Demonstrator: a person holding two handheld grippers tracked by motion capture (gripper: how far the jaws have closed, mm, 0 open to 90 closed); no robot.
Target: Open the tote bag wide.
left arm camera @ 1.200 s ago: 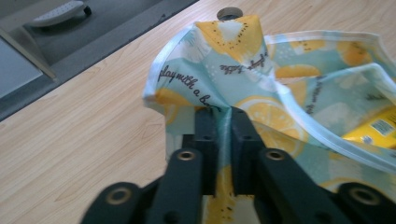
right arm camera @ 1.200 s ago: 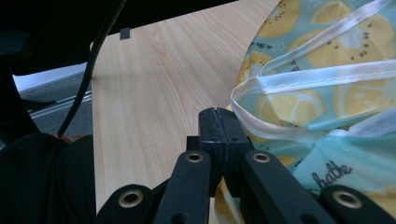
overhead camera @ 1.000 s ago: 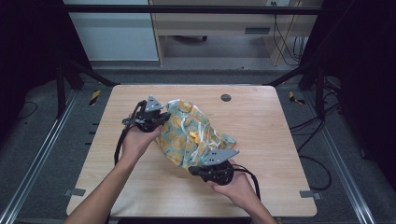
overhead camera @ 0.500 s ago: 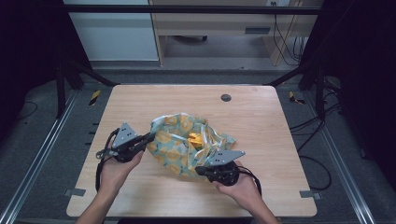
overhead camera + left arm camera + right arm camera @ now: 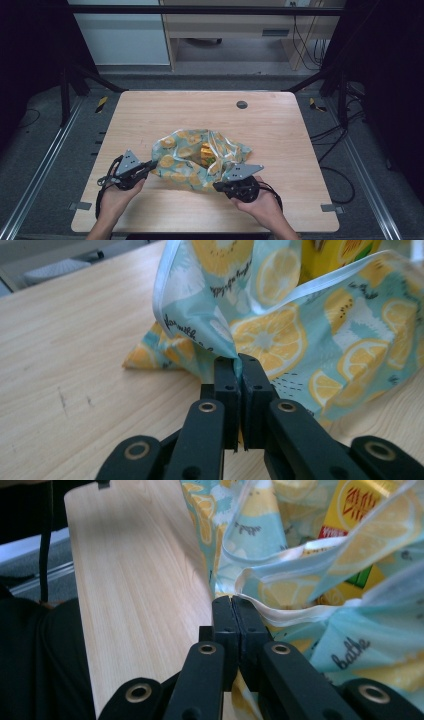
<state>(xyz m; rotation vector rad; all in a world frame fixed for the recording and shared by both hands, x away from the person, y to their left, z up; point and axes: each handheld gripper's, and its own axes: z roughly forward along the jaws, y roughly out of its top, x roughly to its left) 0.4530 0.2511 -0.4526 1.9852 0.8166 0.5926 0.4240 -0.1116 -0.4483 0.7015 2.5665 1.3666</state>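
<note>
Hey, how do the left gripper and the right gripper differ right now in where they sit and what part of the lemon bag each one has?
The left gripper pinches the lemon-print bag at its left edge; the right gripper pinches its near right edge, closer to the person. In the left gripper view the pinched fabric is a folded corner below the white hem; in the right gripper view it is the white-edged rim itself, beside the yellow carton inside. Both are shut on the bag.

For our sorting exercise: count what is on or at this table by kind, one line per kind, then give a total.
Grippers: 2, the left gripper and the right gripper
Lemon-print bags: 1, the bag
Yellow cartons inside the bag: 1, the carton
Round dark grommets in the table top: 1, the grommet
Total: 5
</note>
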